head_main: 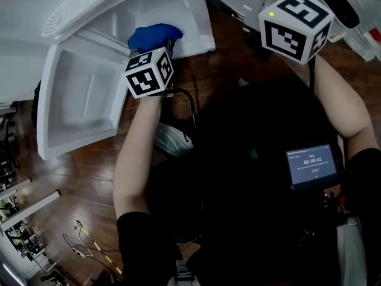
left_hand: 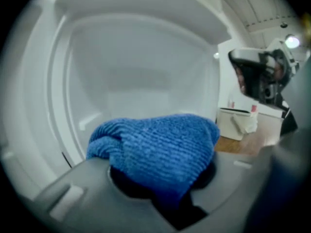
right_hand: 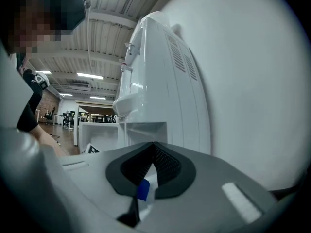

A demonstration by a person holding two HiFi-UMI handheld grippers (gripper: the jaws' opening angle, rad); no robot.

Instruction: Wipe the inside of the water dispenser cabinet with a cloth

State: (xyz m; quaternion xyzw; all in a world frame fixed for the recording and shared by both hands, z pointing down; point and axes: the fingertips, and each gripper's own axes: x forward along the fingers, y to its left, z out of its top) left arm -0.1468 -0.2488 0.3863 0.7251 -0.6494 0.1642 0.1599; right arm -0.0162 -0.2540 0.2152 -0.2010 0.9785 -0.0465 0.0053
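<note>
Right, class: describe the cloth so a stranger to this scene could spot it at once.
Find the white water dispenser with its cabinet door swung open. At the cabinet opening, the left gripper clamps a bunched cloth. It is the only bright blue, ribbed thing among white plastic.

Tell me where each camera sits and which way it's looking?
Head view: on the person's head, facing steeply down at the open cabinet door and wooden floor; the left forearm and right forearm show.
Left gripper view: rides the left claw, facing into the white cabinet; the claw grips the blue cloth.
Right gripper view: rides the shut right claw, facing level along the water dispenser; a dark sleeve shows.
Shared: head and left gripper views both show the blue cloth.
</note>
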